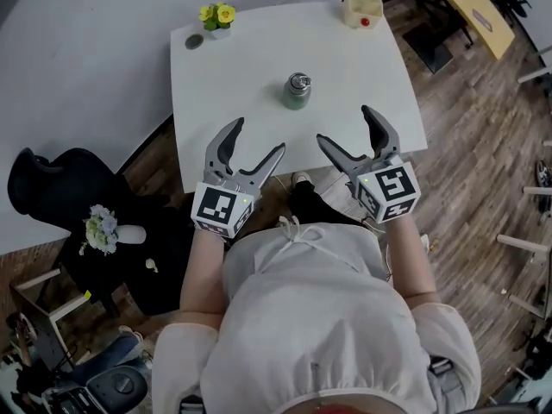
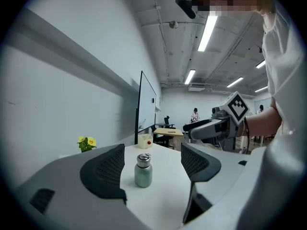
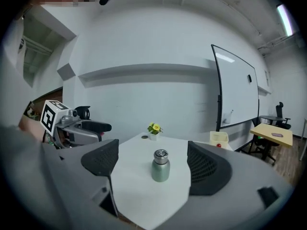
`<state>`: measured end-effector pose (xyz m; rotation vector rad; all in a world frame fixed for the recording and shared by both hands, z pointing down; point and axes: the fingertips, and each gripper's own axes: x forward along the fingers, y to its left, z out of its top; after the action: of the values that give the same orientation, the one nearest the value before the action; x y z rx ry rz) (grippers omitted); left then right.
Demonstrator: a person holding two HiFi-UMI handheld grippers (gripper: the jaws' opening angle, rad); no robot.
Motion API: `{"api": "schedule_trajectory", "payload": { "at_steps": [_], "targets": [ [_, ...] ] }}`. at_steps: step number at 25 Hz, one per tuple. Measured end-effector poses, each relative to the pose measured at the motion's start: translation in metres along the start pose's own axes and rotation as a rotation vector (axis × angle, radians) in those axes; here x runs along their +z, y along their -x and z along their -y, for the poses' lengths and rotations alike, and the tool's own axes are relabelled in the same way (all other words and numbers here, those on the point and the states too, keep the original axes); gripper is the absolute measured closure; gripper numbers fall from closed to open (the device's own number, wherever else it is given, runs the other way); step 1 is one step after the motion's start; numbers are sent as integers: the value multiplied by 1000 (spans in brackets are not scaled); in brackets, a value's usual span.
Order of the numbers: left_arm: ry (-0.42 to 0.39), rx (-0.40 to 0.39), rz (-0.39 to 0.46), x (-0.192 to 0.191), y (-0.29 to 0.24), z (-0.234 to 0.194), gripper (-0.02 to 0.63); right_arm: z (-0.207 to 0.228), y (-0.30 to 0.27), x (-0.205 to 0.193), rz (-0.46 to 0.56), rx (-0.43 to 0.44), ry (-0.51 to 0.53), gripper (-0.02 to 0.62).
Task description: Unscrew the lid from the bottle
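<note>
Small green metal bottle stands upright about mid-table on the white rectangular table. Its silver round lid is on top.

Left gripper is over the near edge of the table, toward the near left corner. Its jaws are spread wide with nothing between them. Right gripper is over the near edge, toward the near right corner. Its jaws are also spread wide and empty.

The bottle is ahead of both grippers, further in from the near edge, roughly between the two. It is clear of all four jaws, with no contact. In the left gripper view the bottle shows in the gap between the jaws, closer to the left jaw, with bare table in front of it. In the right gripper view it sits about centred in the gap, again beyond the jaw tips.

A small pot of yellow flowers is at the far left corner, with a dark round disc just beside it. A cream plastic box with a red dot is at the far right corner. All of these are well apart from the bottle.
</note>
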<state>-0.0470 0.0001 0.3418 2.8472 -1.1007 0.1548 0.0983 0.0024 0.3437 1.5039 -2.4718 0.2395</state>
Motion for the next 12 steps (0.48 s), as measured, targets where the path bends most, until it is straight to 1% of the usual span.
{"api": "schedule_trajectory", "payload": {
  "at_steps": [3,7,12],
  "targets": [
    [-15,1,-35,-14,-26,-11,239,21,-32,1,-35,60,6,141],
    [-24,-10,-97,-42,-57,-21,239,38,-73,-13,-119,159,60,141],
    [-4,-19,-159,-77,-94,-29,238,49,-112,-31,-214,296,120,150]
  ]
}}
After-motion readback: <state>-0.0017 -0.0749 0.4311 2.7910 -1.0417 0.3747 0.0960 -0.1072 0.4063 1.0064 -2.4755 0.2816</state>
